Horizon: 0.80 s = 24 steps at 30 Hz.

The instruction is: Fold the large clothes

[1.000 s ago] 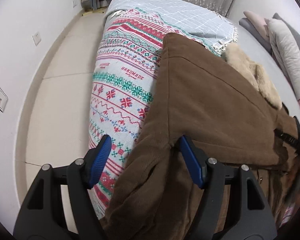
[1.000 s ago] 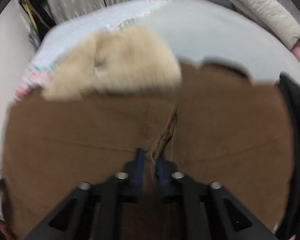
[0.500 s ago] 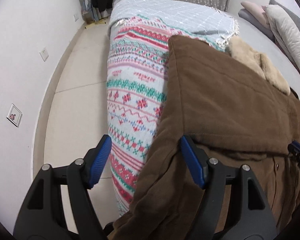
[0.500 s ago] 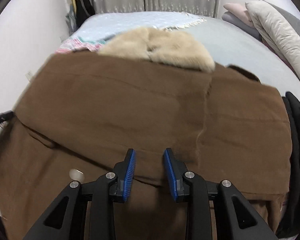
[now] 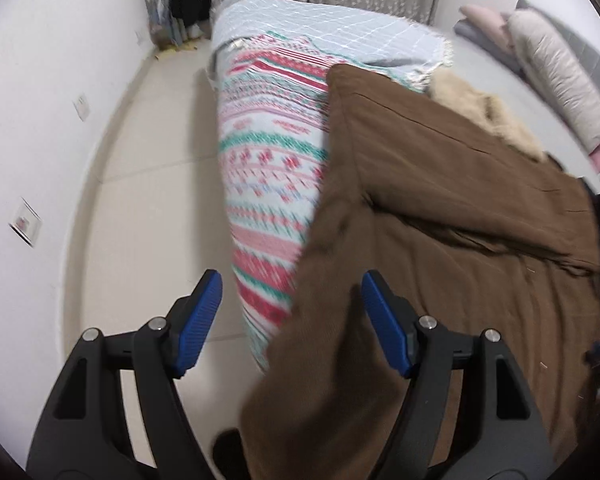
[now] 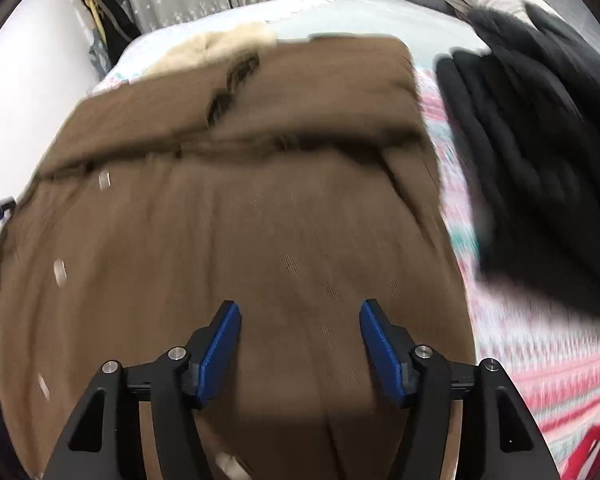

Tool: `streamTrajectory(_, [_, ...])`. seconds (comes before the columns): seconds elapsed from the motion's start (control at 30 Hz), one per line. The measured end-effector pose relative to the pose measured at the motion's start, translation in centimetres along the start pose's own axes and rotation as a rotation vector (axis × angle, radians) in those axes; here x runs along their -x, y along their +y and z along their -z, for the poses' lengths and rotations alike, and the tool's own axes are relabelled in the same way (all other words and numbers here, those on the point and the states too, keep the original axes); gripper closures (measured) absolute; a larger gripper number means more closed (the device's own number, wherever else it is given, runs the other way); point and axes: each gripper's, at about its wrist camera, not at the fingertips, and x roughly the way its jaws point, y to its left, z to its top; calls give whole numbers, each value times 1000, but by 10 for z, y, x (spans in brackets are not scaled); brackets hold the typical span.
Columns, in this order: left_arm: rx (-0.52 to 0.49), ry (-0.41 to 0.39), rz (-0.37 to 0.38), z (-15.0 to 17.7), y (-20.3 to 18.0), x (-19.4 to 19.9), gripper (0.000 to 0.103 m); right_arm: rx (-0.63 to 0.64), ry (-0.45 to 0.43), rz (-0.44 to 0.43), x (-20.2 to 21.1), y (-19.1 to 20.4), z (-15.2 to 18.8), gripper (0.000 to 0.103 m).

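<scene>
A large brown coat (image 5: 452, 208) with a cream fur collar (image 5: 484, 112) lies on the bed, its top part folded down over its body. Its lower edge hangs off the bed's near side. My left gripper (image 5: 292, 320) is open and empty, above the coat's hanging left edge. In the right wrist view the same coat (image 6: 228, 208) fills the middle, its fur collar (image 6: 216, 48) at the far end. My right gripper (image 6: 300, 344) is open and empty, just above the coat's lower part.
A patterned red, green and white blanket (image 5: 268, 152) covers the bed, with a pale blue checked cover (image 5: 324, 24) beyond. Black clothing (image 6: 532, 160) lies to the coat's right. Pillows (image 5: 556, 76) sit at the far right. Tiled floor (image 5: 140, 184) and a white wall lie left.
My right gripper let go of the coat's fold, opened wide and drew back toward the hem. My left gripper stayed open and pulled back along the bed's edge.
</scene>
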Motion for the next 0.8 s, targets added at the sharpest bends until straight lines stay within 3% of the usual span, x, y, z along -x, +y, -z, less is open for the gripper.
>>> streamTrajectory(0.07, [6, 5, 34, 16, 0, 6, 30, -20, -10, -16, 7, -5, 20, 36])
streamTrajectory(0.27, [-29, -18, 77, 63, -7, 32, 30, -27, -49, -43, 35, -3, 40, 36])
streamTrajectory(0.43, [-37, -20, 88, 105, -9, 43, 30, -19, 13, 10, 33, -13, 70, 36])
streamTrajectory(0.6, [-128, -85, 12, 139, -23, 58, 30, -42, 8, 1, 53, -26, 93, 35])
streamTrajectory(0.8, [-117, -103, 13, 155, -23, 67, 30, -71, 23, -10, 59, -37, 118, 34])
